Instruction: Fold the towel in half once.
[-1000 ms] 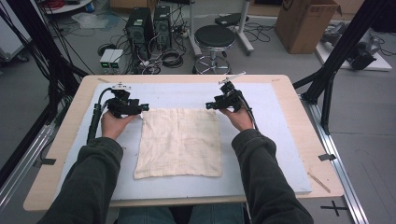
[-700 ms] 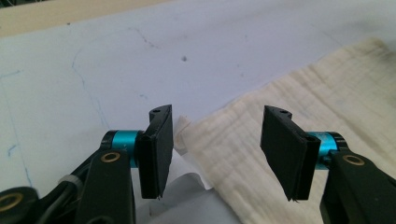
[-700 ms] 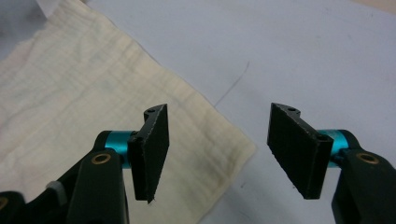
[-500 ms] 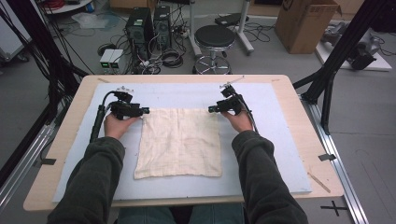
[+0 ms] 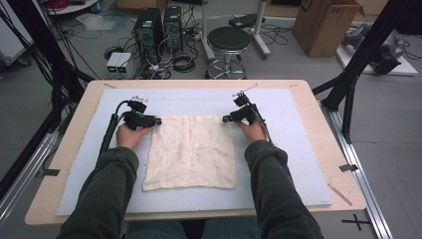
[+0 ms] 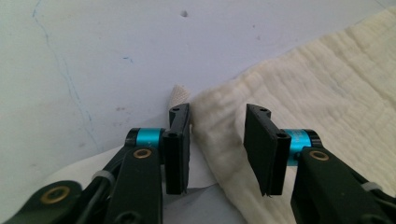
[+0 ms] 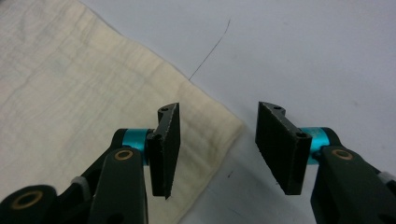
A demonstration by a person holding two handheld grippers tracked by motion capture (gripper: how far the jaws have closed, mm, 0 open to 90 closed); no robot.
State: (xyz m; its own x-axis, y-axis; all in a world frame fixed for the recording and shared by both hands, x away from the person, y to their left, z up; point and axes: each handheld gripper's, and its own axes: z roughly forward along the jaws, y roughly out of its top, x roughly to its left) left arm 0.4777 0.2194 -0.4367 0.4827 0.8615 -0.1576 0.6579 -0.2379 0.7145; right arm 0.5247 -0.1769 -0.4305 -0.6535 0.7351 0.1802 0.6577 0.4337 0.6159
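Cloth (image 5: 191, 152), cream and square, lies flat on the pale mat (image 5: 298, 149) that covers the wooden table (image 5: 74, 149), in front of the person, between the two forearms. Each of its far corners has a gripper at it. In the high view the left gripper (image 5: 157, 120) sits at the far left corner and the right gripper (image 5: 226, 119) at the far right corner, both low over the mat, jaws pointing inward at each other. Left gripper view: the jaws have just been closing and straddle the bunched corner of the cloth; one pad (image 6: 180, 140) touches the cloth's edge, the other pad (image 6: 261, 140) stands clear above the weave, so the corner is between them but not yet pinched. Right gripper view: these jaws have just been closing too; the corner tip lies in the gap, one pad (image 7: 166, 144) over the cloth, the other (image 7: 280, 144) over bare mat, with nothing clamped.
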